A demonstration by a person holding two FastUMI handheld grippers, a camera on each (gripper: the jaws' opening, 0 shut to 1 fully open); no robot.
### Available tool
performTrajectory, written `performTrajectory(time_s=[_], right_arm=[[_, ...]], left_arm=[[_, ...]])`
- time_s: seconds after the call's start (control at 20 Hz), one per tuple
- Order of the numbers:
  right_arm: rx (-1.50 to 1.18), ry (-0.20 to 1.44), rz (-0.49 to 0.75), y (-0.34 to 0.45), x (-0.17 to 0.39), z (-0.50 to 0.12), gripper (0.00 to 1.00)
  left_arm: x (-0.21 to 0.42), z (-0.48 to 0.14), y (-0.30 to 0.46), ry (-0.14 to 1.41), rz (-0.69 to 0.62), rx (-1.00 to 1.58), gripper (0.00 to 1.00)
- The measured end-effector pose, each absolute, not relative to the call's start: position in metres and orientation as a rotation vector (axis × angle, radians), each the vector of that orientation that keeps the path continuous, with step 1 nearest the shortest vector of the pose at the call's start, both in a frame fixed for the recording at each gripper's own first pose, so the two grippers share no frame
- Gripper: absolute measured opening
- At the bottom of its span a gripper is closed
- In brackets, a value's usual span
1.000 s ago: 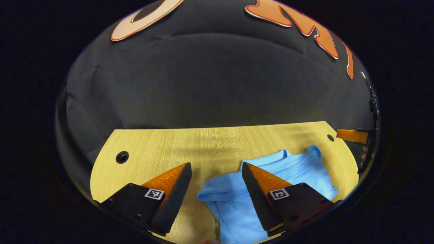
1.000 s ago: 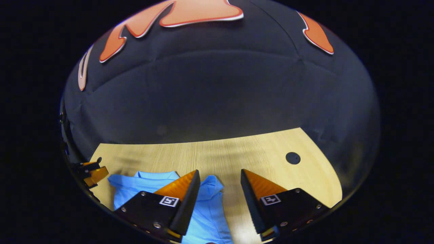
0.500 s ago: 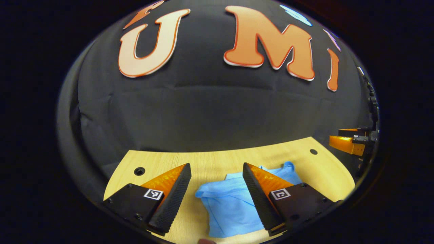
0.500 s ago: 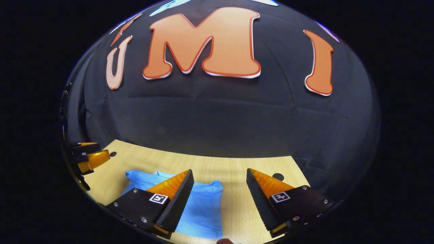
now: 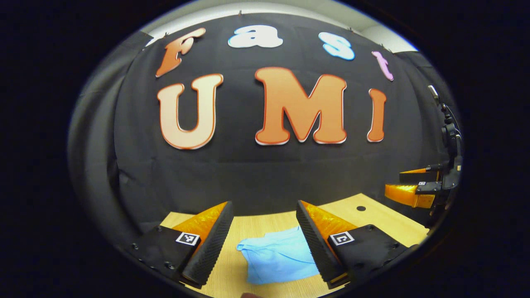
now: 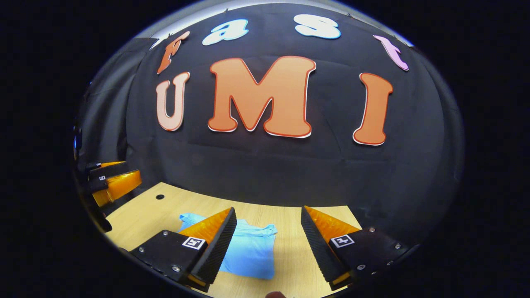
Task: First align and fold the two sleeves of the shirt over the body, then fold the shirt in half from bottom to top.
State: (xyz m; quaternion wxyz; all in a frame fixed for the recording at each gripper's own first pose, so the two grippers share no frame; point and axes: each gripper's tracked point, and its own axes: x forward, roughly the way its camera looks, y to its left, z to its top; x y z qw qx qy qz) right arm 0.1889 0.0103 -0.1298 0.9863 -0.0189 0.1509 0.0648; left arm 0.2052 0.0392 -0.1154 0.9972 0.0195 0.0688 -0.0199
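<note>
A light blue shirt [image 5: 277, 256] lies folded into a compact bundle on the wooden table [image 5: 244, 231]. In the left gripper view my left gripper [image 5: 265, 215] hangs open above the table, with the shirt below and between its fingers, nothing held. The right gripper [image 5: 408, 186] shows at the far right edge of that view, raised off the table. In the right gripper view my right gripper [image 6: 269, 219] is open and empty, the shirt [image 6: 250, 252] lying below near its left finger. The left gripper [image 6: 114, 180] appears at the left edge there.
The wooden table [image 6: 290, 256] has a round cable hole at its far left [image 6: 160, 197] and another at the far right [image 5: 361, 208]. The black cloth wall stands right behind the table's far edge.
Both grippers have risen and drawn back from the shirt, staying open. The shirt now looks smaller and lower in both views, and more of the wall shows.
</note>
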Motion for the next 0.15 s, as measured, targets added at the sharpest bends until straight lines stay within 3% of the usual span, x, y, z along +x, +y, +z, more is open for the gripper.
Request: performTrajectory(time_s=[0.15], right_arm=[[-0.053, 0.276, 0.132, 0.006, 0.157, -0.12, 0.94]], left_arm=[[0.176, -0.103, 0.031, 0.099, -0.03, 0.053, 0.99]])
